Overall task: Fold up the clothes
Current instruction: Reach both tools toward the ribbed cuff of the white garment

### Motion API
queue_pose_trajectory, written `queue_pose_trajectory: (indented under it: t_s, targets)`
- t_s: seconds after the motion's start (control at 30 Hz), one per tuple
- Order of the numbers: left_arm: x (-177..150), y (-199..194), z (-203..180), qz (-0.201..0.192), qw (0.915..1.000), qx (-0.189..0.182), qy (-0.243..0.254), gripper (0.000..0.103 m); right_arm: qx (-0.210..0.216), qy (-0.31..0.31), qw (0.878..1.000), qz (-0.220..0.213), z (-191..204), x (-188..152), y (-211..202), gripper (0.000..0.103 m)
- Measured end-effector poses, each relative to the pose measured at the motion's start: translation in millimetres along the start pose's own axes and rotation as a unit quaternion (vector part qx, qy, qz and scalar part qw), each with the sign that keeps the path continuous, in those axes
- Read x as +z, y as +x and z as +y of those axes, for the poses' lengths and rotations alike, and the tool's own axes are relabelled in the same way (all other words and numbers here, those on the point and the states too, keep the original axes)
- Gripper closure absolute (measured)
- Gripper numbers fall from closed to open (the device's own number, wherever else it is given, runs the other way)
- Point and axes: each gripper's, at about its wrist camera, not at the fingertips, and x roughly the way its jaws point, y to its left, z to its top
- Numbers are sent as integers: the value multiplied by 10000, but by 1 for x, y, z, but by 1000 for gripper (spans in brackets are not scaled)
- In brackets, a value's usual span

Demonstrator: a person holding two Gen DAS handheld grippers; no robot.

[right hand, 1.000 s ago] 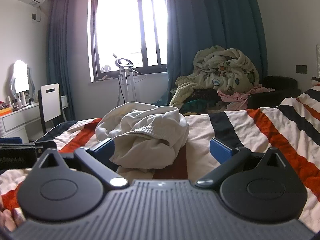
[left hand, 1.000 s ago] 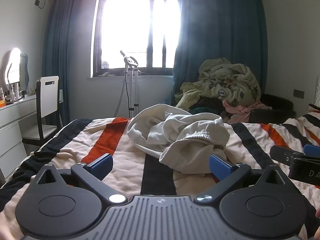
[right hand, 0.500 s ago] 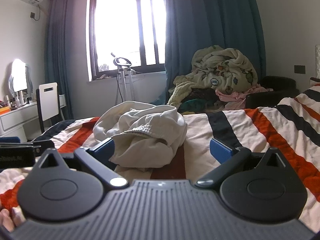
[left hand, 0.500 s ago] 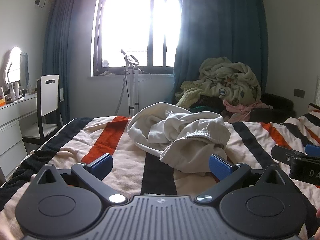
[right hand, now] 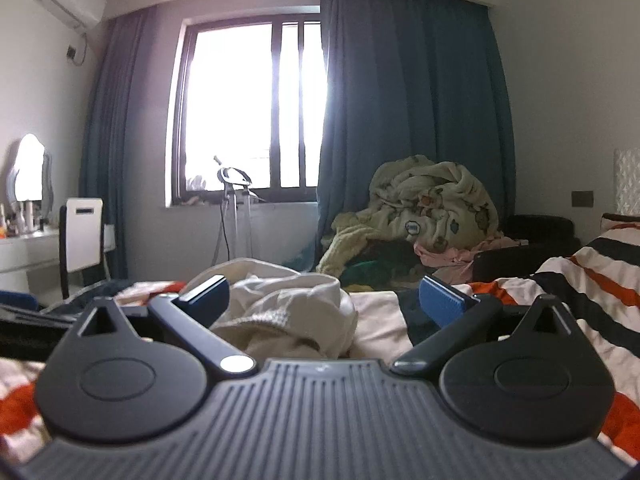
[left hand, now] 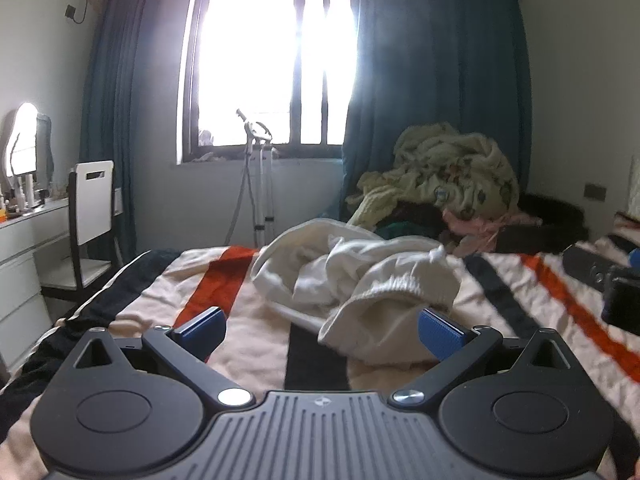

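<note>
The left gripper [left hand: 322,330] is wide open and holds nothing; the right gripper [right hand: 322,298] also. The crumpled white garment [left hand: 360,280] lies near them on the striped bed [left hand: 248,344].

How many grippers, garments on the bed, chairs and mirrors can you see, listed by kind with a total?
Grippers: 2, left gripper and right gripper, both open.
Garments on the striped bed: 1, crumpled cream garment.
Chairs: 1, white chair.
Mirrors: 1, lit mirror.
Total: 5
</note>
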Motion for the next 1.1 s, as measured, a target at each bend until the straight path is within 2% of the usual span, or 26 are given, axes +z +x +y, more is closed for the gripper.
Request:
queue_pose_trajectory:
  t_s: [0.13,0.23,0.3,0.43,0.5,0.57,0.63,0.67,0.73,0.77,0.9,0.97,1.1]
  targets:
    - [12,16,0,39,9999,-20,159,0,107,-147,9998,88,-4,16,25,0]
    - [21,29,0,68,9996,-34,278,0,119,-170,9986,496,-13,19,62,0]
    - [23,51,7,295,9993,-162,167,0,100,-127,9965,819,-20,17,89,0]
    - [12,102,28,823,9950,-492,-290,0,215,373,9878,1494,-38,-10,145,2]
    - [1,127,37,986,9931,-489,-415,0,207,375,9847,1689,-36,-29,165,8]
    - [-10,151,40,1068,9934,-333,-239,0,200,377,9812,1883,-33,-47,185,9]
    - [-20,169,41,1094,9938,-199,-70,0,192,379,9773,2077,-31,-65,205,21]
    - [-24,177,42,1094,9938,-179,-40,0,188,380,9752,2173,-30,-75,215,30]
    - [-30,190,47,1088,9939,-127,-123,0,154,556,9745,2169,-33,-84,229,31]
    - [-31,198,50,1092,9936,-122,-260,0,128,686,9760,2064,-35,-86,233,37]
    - [-32,221,59,1234,9876,-470,-852,0,258,992,9782,1806,-38,-92,248,37]
    - [-33,227,59,1149,9886,-536,-816,0,347,836,9776,1900,-33,-101,259,38]
    - [-32,231,61,1151,9878,-503,-918,0,539,581,9795,1850,-25,-109,265,50]
